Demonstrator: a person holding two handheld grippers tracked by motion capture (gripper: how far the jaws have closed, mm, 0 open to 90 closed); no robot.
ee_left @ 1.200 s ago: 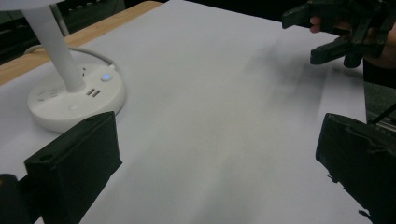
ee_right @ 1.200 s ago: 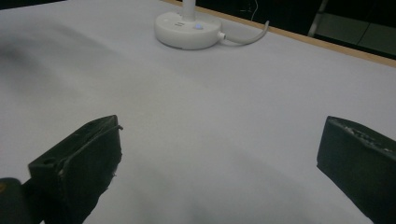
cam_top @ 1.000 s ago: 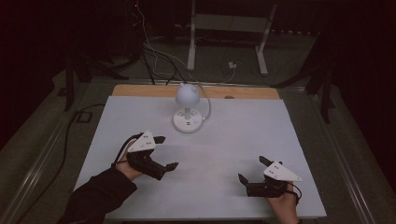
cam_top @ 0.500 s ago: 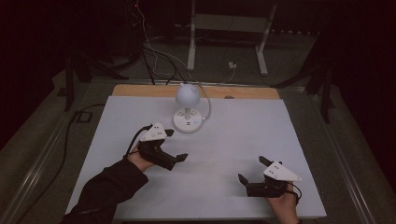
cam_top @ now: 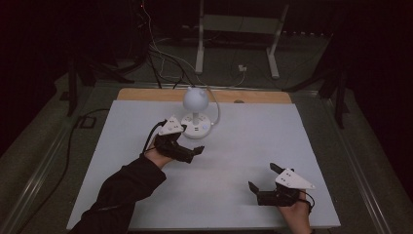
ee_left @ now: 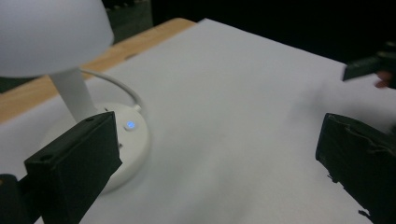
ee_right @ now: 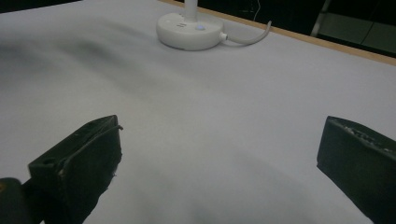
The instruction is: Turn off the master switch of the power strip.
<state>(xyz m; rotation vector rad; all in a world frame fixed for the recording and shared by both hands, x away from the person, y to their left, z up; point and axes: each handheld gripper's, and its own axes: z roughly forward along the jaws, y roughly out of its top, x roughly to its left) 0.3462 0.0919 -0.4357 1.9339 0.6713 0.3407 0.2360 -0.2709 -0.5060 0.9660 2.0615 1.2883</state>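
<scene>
We look down on a wide counter (cam_top: pixel 243 195) covered by a pale grey-white sheet, with a strip of light wood along its far edge. Near the far middle stands a small white plastic desk lamp (cam_top: pixel 196 100) with a round globe shade, a thin stem and a disc-shaped base; a blue light glows on the base button (ee_left: pixel 130 125). Our left tool (cam_top: pixel 187 151), black with a grey three-cornered plate, hovers just beside the base on its near side, jaws spread wide and holding nothing. Our right tool (cam_top: pixel 265 178) rests well apart at the near right of the counter, its jaws also spread and empty. We judge the work barely begun: the reach toward the lamp is nearly complete, but the tool does not yet touch the lamp. Compared with a second ago, the left tool has travelled forward and rightward toward the base, while the right tool has stayed put.
</scene>
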